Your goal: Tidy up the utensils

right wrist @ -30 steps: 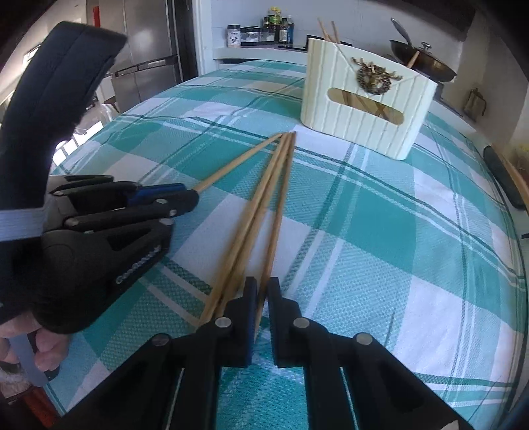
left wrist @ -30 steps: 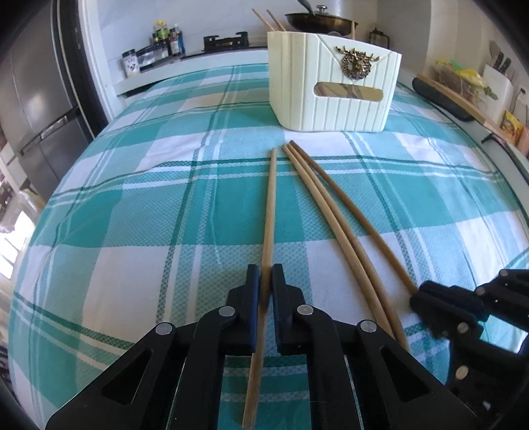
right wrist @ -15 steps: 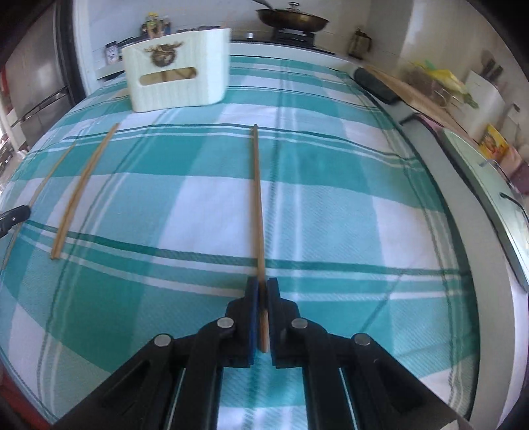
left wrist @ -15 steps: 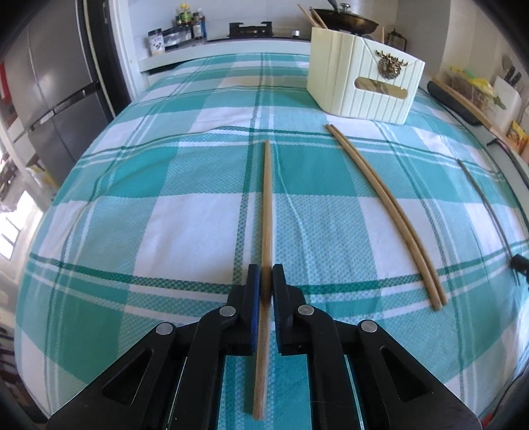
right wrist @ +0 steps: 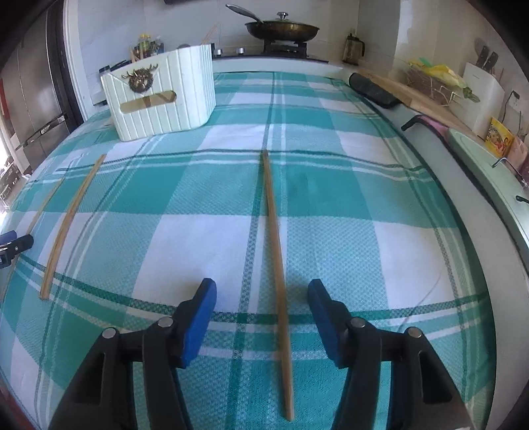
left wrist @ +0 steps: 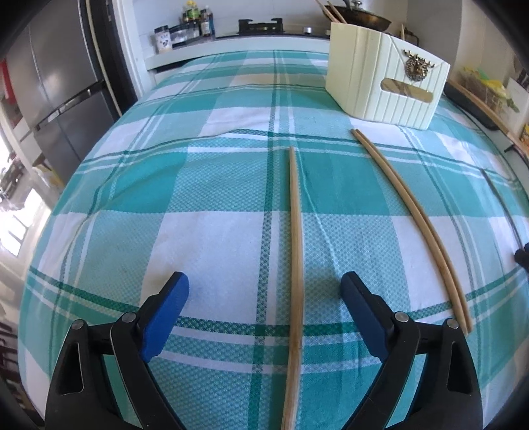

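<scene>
Both grippers opening | left gripper (left wrist: 264, 291) over chopstick (left wrist: 295, 251) | right gripper (right wrist: 261, 297) likewise

Teal-and-white checked cloth (left wrist: 211, 185), tan chopsticks (left wrist: 296, 251).

The left view's lone chopstick (left wrist: 295, 264) runs off the bottom edge; the cream holder (left wrist: 383, 79) hides most of the chopsticks inside; the counter jars (left wrist: 185, 23) are too small to read.
</scene>
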`<action>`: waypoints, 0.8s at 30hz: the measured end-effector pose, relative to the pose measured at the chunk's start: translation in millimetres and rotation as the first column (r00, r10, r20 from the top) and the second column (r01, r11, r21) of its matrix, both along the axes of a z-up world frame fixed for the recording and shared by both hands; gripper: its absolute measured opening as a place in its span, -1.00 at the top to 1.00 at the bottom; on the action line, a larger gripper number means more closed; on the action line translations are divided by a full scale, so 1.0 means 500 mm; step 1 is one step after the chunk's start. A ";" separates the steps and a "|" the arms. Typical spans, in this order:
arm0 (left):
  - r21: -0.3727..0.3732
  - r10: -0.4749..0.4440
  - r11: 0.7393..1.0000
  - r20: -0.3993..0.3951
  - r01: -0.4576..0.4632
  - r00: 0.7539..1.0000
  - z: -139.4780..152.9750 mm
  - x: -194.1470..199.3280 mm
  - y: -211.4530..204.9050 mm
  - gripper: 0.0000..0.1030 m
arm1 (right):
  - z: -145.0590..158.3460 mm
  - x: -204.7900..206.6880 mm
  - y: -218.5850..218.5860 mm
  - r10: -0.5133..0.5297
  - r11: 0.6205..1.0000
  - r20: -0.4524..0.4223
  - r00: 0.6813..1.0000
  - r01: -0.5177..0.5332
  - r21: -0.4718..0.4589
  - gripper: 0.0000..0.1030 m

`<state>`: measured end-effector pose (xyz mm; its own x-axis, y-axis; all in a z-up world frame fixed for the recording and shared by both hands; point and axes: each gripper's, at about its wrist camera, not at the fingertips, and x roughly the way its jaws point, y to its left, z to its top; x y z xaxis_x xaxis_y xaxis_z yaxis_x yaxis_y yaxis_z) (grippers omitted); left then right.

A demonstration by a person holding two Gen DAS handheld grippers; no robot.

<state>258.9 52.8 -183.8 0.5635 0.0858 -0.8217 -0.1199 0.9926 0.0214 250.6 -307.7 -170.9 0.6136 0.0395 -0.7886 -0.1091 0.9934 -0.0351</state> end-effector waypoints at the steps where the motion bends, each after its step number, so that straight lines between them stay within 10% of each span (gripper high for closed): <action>1: -0.008 0.005 1.000 -0.002 -0.005 1.000 -0.001 0.001 0.004 -0.90 | -0.002 0.001 -0.002 0.002 1.000 0.005 1.000 -0.002 0.002 -0.20; 24: -0.015 -0.043 0.999 -0.022 0.043 0.999 -0.003 0.009 0.009 -0.99 | -0.006 0.004 -0.003 0.008 1.000 0.009 1.000 -0.008 0.004 -0.24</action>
